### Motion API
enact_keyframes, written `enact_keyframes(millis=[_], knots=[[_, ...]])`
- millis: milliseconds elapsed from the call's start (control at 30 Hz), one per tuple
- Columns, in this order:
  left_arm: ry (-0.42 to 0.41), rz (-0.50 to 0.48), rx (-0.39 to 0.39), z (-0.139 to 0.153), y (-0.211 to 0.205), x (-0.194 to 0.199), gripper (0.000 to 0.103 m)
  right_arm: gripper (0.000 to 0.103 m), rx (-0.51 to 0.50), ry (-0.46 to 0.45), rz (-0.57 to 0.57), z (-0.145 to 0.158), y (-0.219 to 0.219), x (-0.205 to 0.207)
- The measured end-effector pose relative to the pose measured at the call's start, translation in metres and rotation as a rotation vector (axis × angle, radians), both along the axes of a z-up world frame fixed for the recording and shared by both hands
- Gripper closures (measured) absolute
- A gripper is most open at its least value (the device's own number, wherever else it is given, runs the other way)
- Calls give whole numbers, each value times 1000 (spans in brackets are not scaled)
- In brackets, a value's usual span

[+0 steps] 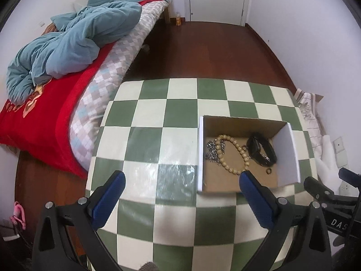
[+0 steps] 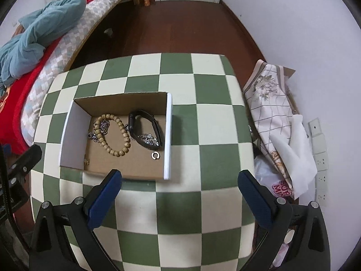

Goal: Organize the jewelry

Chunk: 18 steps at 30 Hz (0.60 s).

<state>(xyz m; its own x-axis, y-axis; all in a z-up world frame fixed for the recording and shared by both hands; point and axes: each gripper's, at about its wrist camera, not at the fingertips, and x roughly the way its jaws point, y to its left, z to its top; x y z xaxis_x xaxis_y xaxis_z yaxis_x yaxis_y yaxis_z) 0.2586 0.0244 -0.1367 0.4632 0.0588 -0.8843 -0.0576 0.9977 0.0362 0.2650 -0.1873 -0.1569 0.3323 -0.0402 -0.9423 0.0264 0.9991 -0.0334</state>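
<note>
An open cardboard box (image 1: 287, 155) (image 2: 168, 135) sits on the green and cream checkered table (image 1: 158, 135) (image 2: 203, 113). Inside lie a wooden bead bracelet (image 1: 234, 151) (image 2: 112, 135), a silver chain (image 1: 213, 151) (image 2: 102, 128), a black watch (image 1: 261, 150) (image 2: 144, 126) and a small silver ring (image 1: 268, 171) (image 2: 155, 155). My left gripper (image 1: 180, 180) is open and empty, above the table left of the box front. My right gripper (image 2: 179, 178) is open and empty, just in front of the box's right corner. The other gripper shows at each view's edge (image 1: 327, 192) (image 2: 22, 162).
A bed (image 1: 67, 90) with a blue duvet and red blanket stands left of the table. Dark wooden floor (image 1: 203, 49) and a white door lie beyond. Folded floral cloth and bags (image 2: 275, 113) lie right of the table by the wall.
</note>
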Motion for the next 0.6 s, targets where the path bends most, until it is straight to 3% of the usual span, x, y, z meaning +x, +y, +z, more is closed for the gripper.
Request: enact_keyframes(millis=[600], knots=[[-205, -44, -34, 102, -9, -120, 0, 0, 2, -246, -30, 115, -11, -133]])
